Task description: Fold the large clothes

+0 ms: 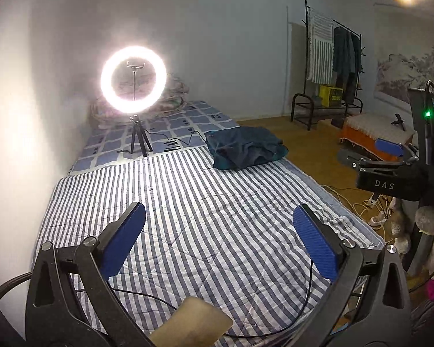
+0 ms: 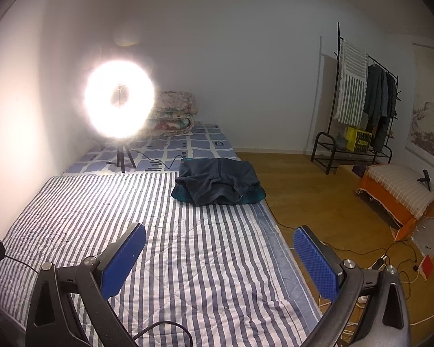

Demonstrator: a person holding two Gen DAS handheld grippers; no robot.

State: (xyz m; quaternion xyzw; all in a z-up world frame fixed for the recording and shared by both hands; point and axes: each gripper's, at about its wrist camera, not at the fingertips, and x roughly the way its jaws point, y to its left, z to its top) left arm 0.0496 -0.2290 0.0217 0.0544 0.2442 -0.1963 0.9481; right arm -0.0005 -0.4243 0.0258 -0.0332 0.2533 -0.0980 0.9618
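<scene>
Two grippers hang over a striped blanket (image 2: 188,260) on a bed. The left gripper (image 1: 218,241) has its blue pads (image 1: 121,245) spread wide, and nothing sits between them. The right gripper (image 2: 219,261) is spread wide too, and it holds nothing. From the left wrist view, the right gripper also shows at the right edge, above the floor.

The dark blue clothes (image 2: 218,182) lie in a folded pile at the far end of the striped blanket, close to the bed's right edge. They are well apart from both grippers. A bright ring light (image 1: 133,79) stands on a small tripod on the bed, to the left of the clothes. A black cable (image 1: 173,140) runs from it toward the pile. A clothes rack (image 2: 364,107) stands by the far wall.
</scene>
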